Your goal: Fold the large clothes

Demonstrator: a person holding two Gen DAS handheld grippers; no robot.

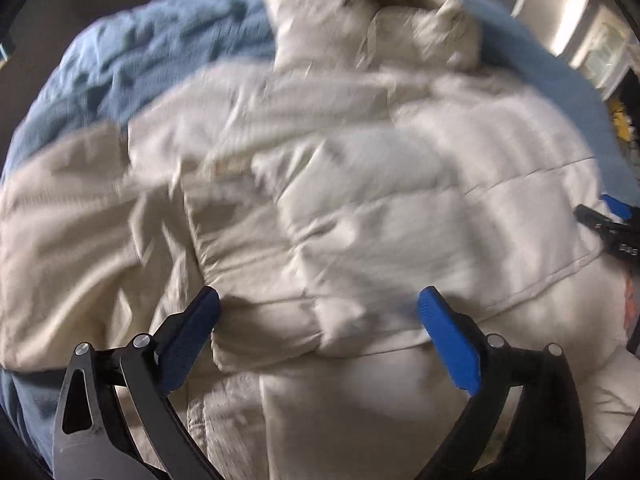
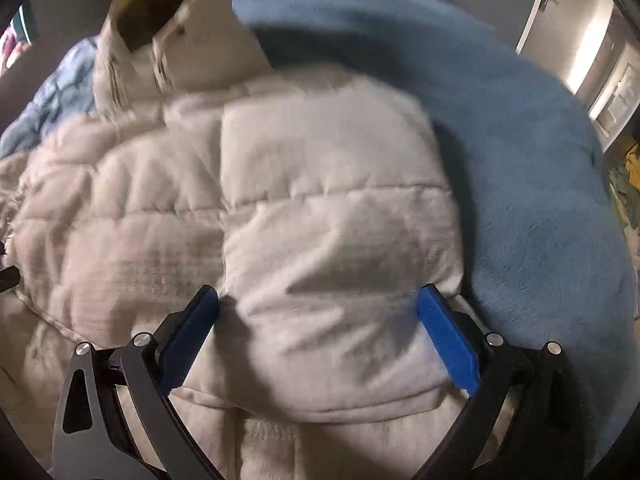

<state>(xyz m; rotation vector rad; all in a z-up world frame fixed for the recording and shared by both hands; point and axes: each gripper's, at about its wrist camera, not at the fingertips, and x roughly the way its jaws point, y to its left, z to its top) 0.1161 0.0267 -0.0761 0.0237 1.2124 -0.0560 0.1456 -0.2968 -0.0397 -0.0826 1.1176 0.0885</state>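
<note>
1. A cream quilted puffer jacket [image 1: 360,184] lies spread on a blue blanket [image 1: 168,44] that covers the bed; the jacket takes up most of the near and middle part of the blanket, with bare blue fabric showing along the far-left edge in the left wrist view and along the whole right side in the right wrist view.
2. The jacket's collar [image 2: 160,20] stands up at the far end, its darker tan lining open toward the camera; nothing shows inside that opening.
3. The left gripper [image 1: 318,308] has its jaws spread wide, and its blue fingers [image 1: 448,340] straddle a bunched fold at the jacket's near hem without pinching it.
4. The right gripper [image 2: 318,308] is likewise released, its fingers [image 2: 448,340] standing to either side of a puffy folded panel of the jacket [image 2: 320,220], near the jacket's right edge where it meets the blanket [image 2: 520,160].
5. In the left wrist view the other gripper's black and blue parts [image 1: 612,220] show at the right edge, just beside the jacket's hem.
6. Both views are blurred, so fine seams and fastenings cannot be told.
7. A bright doorway and pale walls [image 2: 592,56] show beyond the bed's far-right corner.
</note>
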